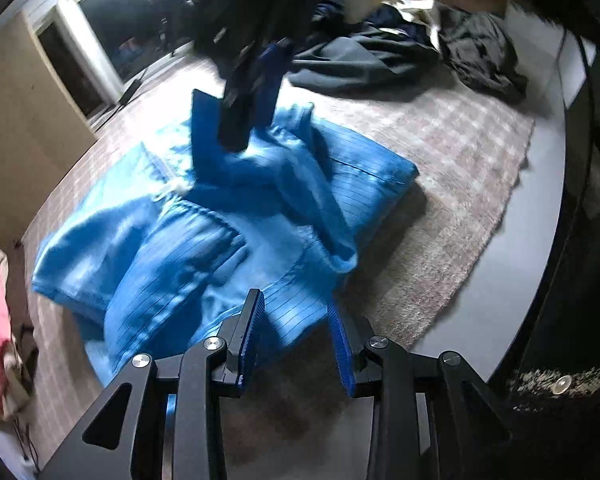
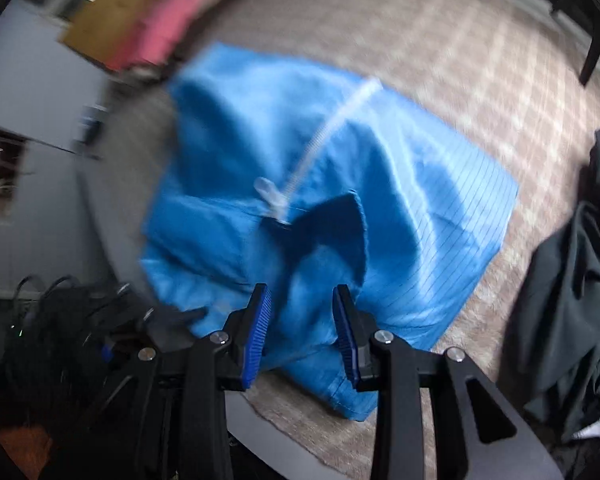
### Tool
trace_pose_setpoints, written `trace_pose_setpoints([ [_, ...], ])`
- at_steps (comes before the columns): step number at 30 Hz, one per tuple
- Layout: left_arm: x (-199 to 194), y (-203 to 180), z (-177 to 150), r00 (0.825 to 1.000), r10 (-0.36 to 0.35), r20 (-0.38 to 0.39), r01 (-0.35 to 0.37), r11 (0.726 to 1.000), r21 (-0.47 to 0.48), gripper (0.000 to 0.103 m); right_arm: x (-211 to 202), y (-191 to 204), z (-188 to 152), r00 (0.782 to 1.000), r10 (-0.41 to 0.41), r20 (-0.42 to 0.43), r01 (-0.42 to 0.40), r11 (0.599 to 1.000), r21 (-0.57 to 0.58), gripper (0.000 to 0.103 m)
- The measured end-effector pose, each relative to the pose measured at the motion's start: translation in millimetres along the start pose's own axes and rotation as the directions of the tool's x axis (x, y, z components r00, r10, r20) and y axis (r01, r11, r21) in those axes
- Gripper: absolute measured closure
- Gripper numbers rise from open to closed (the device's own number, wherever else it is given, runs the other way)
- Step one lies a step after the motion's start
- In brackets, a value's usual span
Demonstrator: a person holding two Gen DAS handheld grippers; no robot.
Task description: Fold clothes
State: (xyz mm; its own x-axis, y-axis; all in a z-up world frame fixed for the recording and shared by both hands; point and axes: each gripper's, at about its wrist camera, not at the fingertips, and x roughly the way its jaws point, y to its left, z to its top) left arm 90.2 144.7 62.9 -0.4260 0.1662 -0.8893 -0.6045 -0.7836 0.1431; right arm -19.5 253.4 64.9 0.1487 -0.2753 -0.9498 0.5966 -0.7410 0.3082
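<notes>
Pale pinkish-beige carpet (image 1: 452,168) with a faint plaid pattern covers most of the floor, its edge ending on smooth grey flooring (image 1: 512,292) along one side. Beyond the carpet in the left wrist view stand a white-framed dark opening (image 1: 100,52) and a tan wall or cabinet face (image 1: 16,132). A heap of dark clothes (image 1: 404,52) lies on the carpet's far part, well apart from the blue garment (image 1: 220,220), which is spread rumpled and partly folded over itself in the middle of the carpet; it has thin dark stripes and a white zipper (image 2: 332,128) running down its front. Something pink (image 2: 168,24) sits on a brownish surface at the carpet's border, and a tangle of black cables (image 2: 60,312) lies beside the grey flooring. The left gripper (image 1: 296,308) hangs above the garment's near edge, jaws apart and holding nothing. The right gripper (image 2: 302,300) hovers over the crumpled cloth, likewise parted and empty.
</notes>
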Motion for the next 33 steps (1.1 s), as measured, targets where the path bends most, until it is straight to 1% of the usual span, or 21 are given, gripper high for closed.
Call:
trace_pose_setpoints([
  [4, 5.5, -5.1, -0.9, 1.0, -0.008, 0.01, 0.007, 0.999, 0.045, 0.072, 19.4, 9.5, 10.5, 0.993, -0.063, -0.105, 0.063, 0.998, 0.003, 0.071],
  [8, 4.9, -7.7, -2.8, 0.999, -0.024, 0.034, 0.022, 0.997, 0.072, 0.072, 35.8, 13.7, 15.1, 0.978, -0.132, -0.161, 0.132, 0.991, -0.012, 0.071],
  [9, 4.7, -9.0, -4.1, 0.999, -0.021, 0.04, 0.018, 0.996, 0.087, 0.073, 38.0, 11.5, 15.5, 0.977, -0.135, -0.166, 0.135, 0.991, -0.011, 0.079],
  [10, 5.0, -10.4, -5.4, 0.999, -0.013, 0.043, 0.009, 0.995, 0.103, 0.077, 39.5, 8.7, 15.8, 0.976, -0.136, -0.168, 0.136, 0.991, -0.008, 0.088],
  [11, 5.9, -11.2, -6.7, 0.999, -0.008, 0.04, 0.003, 0.993, 0.117, 0.088, 40.2, 5.9, 15.8, 0.976, -0.128, -0.175, 0.13, 0.992, -0.003, 0.101],
  [13, 8.8, -10.4, -9.2, 1.0, -0.002, 0.022, -0.001, 0.991, 0.13, 0.102, 34.5, -1.8, 15.3, 0.981, -0.09, -0.17, 0.096, 0.995, 0.023, 0.101],
  [14, 10.0, -8.8, -10.5, 1.0, 0.003, 0.012, -0.005, 0.992, 0.129, 0.103, 30.2, -3.7, 14.9, 0.984, -0.083, -0.16, 0.088, 0.996, 0.026, 0.101],
  [17, 4.6, -0.3, -12.7, 1.0, 0.008, 0.01, -0.009, 0.994, 0.106, 0.103, 10.1, -11.0, 12.9, 0.993, -0.051, -0.109, 0.057, 0.997, 0.052, 0.101],
  [21, -12.0, 16.4, -11.7, 0.998, 0.05, 0.03, -0.051, 0.998, 0.046, 0.103, -19.5, -23.2, 10.7, 1.0, -0.01, -0.028, 0.013, 0.994, 0.106, 0.102],
  [23, -22.1, 26.4, -9.1, 0.996, 0.065, 0.063, -0.064, 0.998, -0.016, 0.103, -33.4, -27.5, 9.7, 0.998, 0.057, 0.017, -0.058, 0.987, 0.148, 0.102],
  [24, -26.7, 29.2, -7.2, 0.995, 0.056, 0.082, -0.053, 0.998, -0.046, 0.103, -37.2, -28.5, 8.3, 0.996, 0.089, 0.029, -0.092, 0.981, 0.17, 0.102],
  [25, -29.4, 28.6, -4.6, 0.995, 0.038, 0.097, -0.032, 0.998, -0.062, 0.099, -38.8, -28.4, 8.1, 0.994, 0.101, 0.038, -0.107, 0.977, 0.183, 0.102],
  [27, -30.9, 18.4, 1.6, 0.992, 0.054, 0.118, -0.048, 0.997, -0.053, 0.087, -38.3, -23.3, 10.3, 0.994, 0.1, 0.041, -0.105, 0.978, 0.179, 0.101],
  [28, -29.7, 11.2, 5.0, 0.99, 0.062, 0.126, -0.057, 0.998, -0.038, 0.067, -36.7, -21.4, 9.8, 0.994, 0.101, 0.033, -0.106, 0.979, 0.177, 0.101],
  [29, -27.9, 5.0, 8.2, 0.988, 0.07, 0.138, -0.068, 0.997, -0.024, 0.05, -35.0, -19.5, 9.3, 0.994, 0.103, 0.026, -0.106, 0.979, 0.174, 0.101],
  [30, -25.7, 1.1, 10.0, 0.985, 0.085, 0.151, -0.084, 0.996, -0.015, 0.05, -33.3, -17.7, 8.9, 0.994, 0.105, 0.019, -0.107, 0.979, 0.171, 0.101],
  [31, -21.1, 0.4, 12.2, 0.985, 0.089, 0.149, -0.088, 0.996, -0.012, 0.058, -31.6, -15.8, 8.4, 0.994, 0.107, 0.011, -0.107, 0.98, 0.169, 0.101],
  [32, -13.3, 1.0, 14.5, 0.988, 0.082, 0.13, -0.08, 0.997, -0.014, 0.09, -30.5, -13.8, 7.7, 0.995, 0.101, 0.007, -0.101, 0.981, 0.164, 0.101],
  [33, -4.2, 1.2, 15.9, 0.992, 0.073, 0.106, -0.071, 0.997, -0.019, 0.103, -29.6, -11.7, 6.9, 0.996, 0.094, 0.004, -0.093, 0.983, 0.158, 0.101],
])
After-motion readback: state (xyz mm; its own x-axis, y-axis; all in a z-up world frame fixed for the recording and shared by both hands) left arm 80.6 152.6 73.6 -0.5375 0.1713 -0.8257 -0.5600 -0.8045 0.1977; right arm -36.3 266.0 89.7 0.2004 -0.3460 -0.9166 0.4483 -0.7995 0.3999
